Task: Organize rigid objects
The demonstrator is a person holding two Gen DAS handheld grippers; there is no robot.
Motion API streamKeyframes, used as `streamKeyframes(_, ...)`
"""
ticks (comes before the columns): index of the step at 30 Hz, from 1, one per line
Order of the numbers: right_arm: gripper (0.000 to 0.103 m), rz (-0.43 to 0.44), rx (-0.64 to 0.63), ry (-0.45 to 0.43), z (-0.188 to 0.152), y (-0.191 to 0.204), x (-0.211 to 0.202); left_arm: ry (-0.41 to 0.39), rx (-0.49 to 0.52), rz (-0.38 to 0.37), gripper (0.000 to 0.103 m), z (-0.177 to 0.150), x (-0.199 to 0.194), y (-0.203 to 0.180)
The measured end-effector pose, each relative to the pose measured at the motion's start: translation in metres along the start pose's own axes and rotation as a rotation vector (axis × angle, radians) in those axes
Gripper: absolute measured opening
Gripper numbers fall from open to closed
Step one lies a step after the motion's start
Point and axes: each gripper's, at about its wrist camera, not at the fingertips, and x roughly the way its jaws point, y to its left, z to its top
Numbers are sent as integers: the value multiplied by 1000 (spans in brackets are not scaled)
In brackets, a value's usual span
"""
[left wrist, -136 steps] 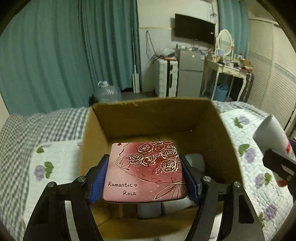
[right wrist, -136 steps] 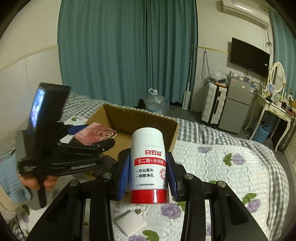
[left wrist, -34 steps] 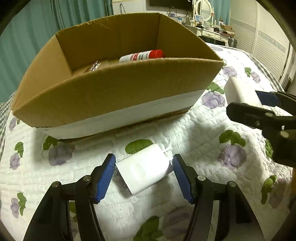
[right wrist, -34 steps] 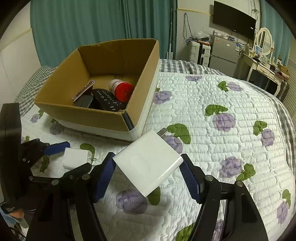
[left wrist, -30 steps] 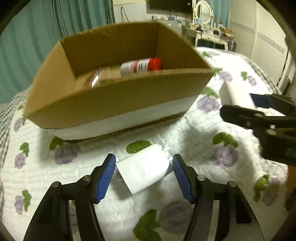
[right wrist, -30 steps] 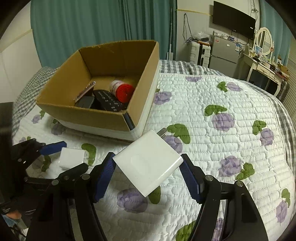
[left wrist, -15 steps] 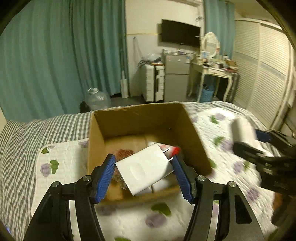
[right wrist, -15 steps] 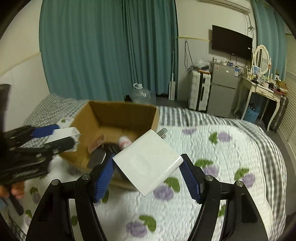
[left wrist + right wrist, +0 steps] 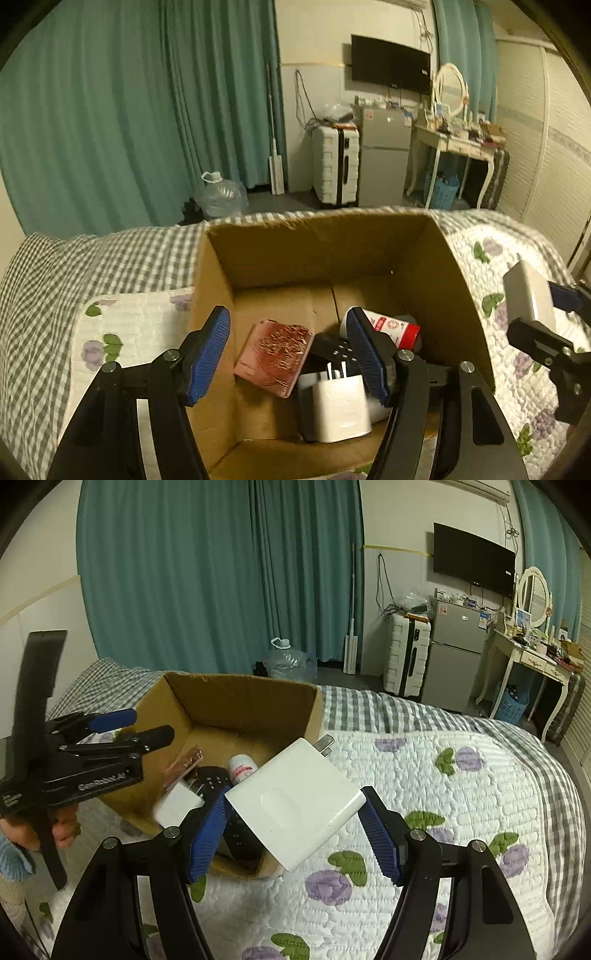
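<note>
A cardboard box (image 9: 325, 240) (image 9: 236, 698) stands on the bed. In it lie a small white charger (image 9: 338, 406) (image 9: 177, 805), a red rose-printed box (image 9: 275, 356), a black remote (image 9: 336, 349) and a white bottle with a red cap (image 9: 391, 326) (image 9: 242, 768). My left gripper (image 9: 290, 349) (image 9: 147, 725) is open and empty above the box. My right gripper (image 9: 295, 836) is shut on a large white charger (image 9: 295, 805) (image 9: 530, 295), held in the air to the right of the box.
The box sits on a white quilt with purple flowers (image 9: 443, 805) over a grey checked sheet (image 9: 74, 266). Beyond the bed are teal curtains, a water jug (image 9: 221, 195), a white suitcase (image 9: 336, 170), a small fridge (image 9: 384, 166) and a dressing table.
My left gripper has opened and let the small white charger drop into the box. My right gripper still holds the large white charger and has come closer to the box.
</note>
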Motion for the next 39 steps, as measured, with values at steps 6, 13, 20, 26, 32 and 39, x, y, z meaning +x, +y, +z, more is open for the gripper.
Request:
streamKeyframes(6, 70, 31, -49, -16, 33, 26, 26, -45, -17, 52, 69, 1, -21, 21)
streamKeyframes(13, 70, -1, -56, 77, 49, 42, 92, -46, -5, 100, 70, -3, -21, 36)
streamKeyframes(20, 87, -23, 1, 25, 46, 37, 87, -23, -2, 88, 70, -13, -15, 36)
streamKeyframes(26, 89, -95, -42, -47, 48, 41, 24, -33, 12, 78, 70, -10, -44, 25)
streamKeyframes(32, 93, -129, 1, -121, 46, 39, -62, -154, 25, 83, 70, 8, -124, 12)
streamKeyframes(39, 103, -169, -41, -245, 36, 61, -157, -264, 20, 109, 76, 15, -202, 3)
